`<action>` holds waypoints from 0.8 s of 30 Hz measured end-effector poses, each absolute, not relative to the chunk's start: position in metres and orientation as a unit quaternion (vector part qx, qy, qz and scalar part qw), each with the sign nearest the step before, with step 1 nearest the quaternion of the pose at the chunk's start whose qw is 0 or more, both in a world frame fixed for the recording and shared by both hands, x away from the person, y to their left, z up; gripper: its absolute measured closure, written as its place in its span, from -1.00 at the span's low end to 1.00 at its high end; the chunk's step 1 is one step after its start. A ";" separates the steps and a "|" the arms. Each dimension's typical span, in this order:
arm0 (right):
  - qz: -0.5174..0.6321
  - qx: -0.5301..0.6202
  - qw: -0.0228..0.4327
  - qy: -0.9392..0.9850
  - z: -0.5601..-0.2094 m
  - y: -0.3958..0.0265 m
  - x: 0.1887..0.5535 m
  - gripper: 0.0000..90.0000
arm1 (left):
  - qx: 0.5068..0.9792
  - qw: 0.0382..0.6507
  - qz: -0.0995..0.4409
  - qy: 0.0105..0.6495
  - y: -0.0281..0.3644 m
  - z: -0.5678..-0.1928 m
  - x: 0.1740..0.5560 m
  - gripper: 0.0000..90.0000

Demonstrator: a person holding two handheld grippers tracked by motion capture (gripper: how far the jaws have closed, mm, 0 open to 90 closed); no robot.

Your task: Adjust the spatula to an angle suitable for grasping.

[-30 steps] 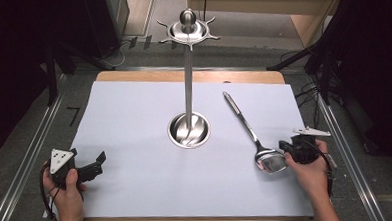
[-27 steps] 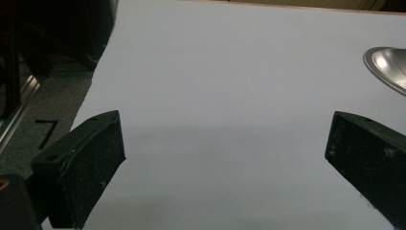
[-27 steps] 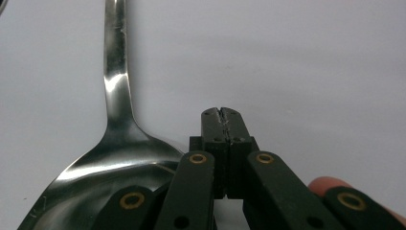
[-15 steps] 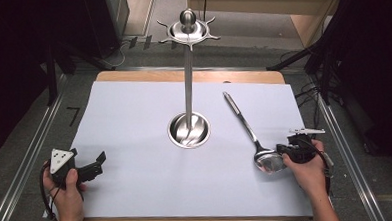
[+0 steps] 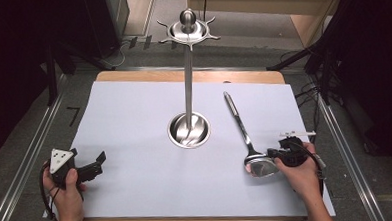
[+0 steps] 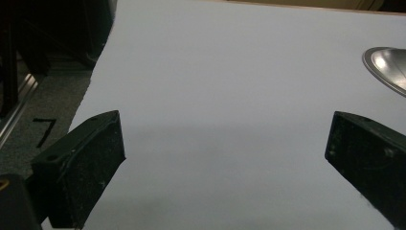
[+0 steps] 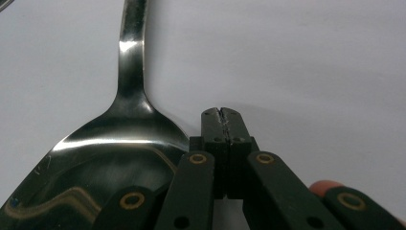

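- Right gripper [image 5: 276, 156]: jaws pressed fully together with nothing between them. In the right gripper view the closed tips [image 7: 223, 115] sit just beside the right edge of the spoon bowl [image 7: 110, 163] — beside it, not around it.
- Change noted: over the last second the right hand has crept slightly left, toward the spoon bowl; the spoon [image 5: 248, 138] itself has not shifted.
- Spoon position: flat on the white mat [image 5: 137, 193], right side, bowl near, handle running toward the far edge, well apart from the stand [image 5: 188, 91] at centre.
- Left gripper [image 5: 86, 165]: jaws wide apart, holding nothing, parked at the near left; unchanged.
- Judgement: no grip is made yet — closed jaws must open, or nudge the bowl, before any lift.
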State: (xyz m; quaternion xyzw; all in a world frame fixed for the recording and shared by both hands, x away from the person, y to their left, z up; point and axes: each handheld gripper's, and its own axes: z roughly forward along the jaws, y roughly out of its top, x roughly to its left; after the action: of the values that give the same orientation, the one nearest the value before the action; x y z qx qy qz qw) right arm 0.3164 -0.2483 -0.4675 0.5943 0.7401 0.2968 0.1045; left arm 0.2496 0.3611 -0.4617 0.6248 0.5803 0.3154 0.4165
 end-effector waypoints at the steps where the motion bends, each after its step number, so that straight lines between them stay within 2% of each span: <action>1: 0.299 0.590 0.101 0.743 -0.468 -0.245 0.316 1.00 | 0.625 0.417 0.315 0.580 0.361 -0.462 0.250 -0.99; 13: 0.306 0.554 0.080 0.770 -0.467 -0.213 0.310 1.00 | 0.624 0.417 0.315 0.581 0.361 -0.462 0.250 -0.99; 16: 0.312 0.557 0.090 0.764 -0.464 -0.214 0.313 1.00 | 0.624 0.417 0.315 0.581 0.361 -0.462 0.250 -0.99; 22: 0.329 0.596 0.094 0.727 -0.455 -0.217 0.326 0.39 | 0.624 0.418 0.314 0.580 0.362 -0.462 0.250 -0.99; 24: 0.329 0.599 0.096 0.723 -0.454 -0.216 0.328 0.31 | 0.625 0.418 0.313 0.580 0.362 -0.462 0.250 -0.99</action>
State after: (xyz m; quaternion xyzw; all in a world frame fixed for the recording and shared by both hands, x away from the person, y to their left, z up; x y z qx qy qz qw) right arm 0.3282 -0.2159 -0.4535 0.5993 0.7233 0.3293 0.0958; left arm 0.2499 0.3617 -0.4617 0.6245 0.5803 0.3133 0.4184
